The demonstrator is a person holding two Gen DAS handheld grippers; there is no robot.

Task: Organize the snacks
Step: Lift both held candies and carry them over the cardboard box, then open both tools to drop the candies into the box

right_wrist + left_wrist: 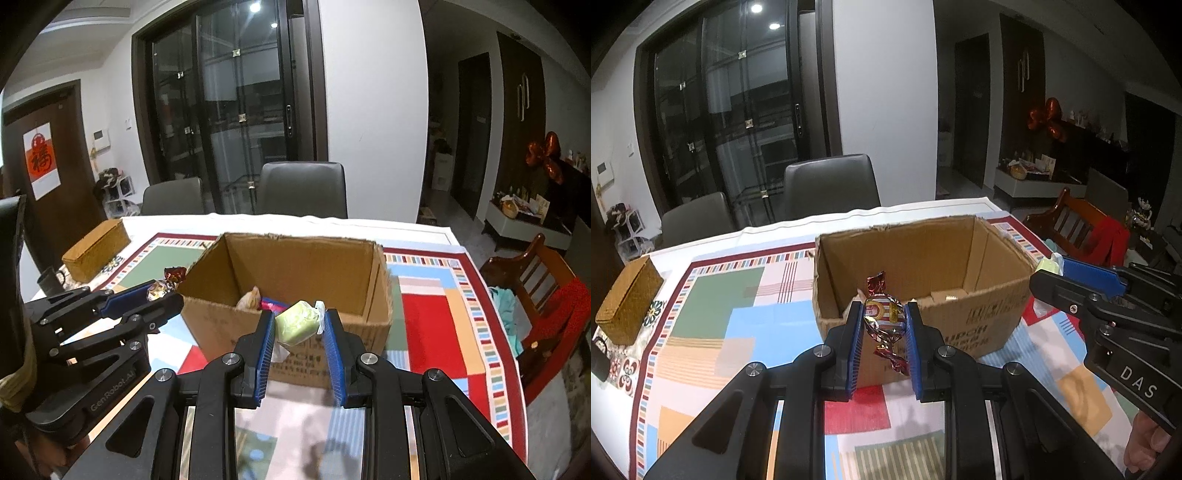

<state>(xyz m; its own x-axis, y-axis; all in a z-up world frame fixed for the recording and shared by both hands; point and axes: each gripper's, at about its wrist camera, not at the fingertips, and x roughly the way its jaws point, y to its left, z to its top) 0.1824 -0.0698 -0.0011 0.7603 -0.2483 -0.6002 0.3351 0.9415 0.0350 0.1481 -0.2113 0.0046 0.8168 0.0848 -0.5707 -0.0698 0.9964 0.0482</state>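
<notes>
- Left gripper (882, 314): clamped on a red foil-wrapped candy (884, 320), held at the near wall of the cardboard box (960, 325)
- Right gripper (300, 322): clamped on a green wrapped snack (297, 322), held at the same box's near rim
- Box stands on the table (746, 317)

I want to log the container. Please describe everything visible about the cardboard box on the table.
The cardboard box is brown corrugated card, open on top with rough torn rims, and has dark print on its near wall. It stands upright on the patterned tablecloth. Inside lie a few wrapped snacks, partly hidden. Neither gripper appears to touch it.
</notes>
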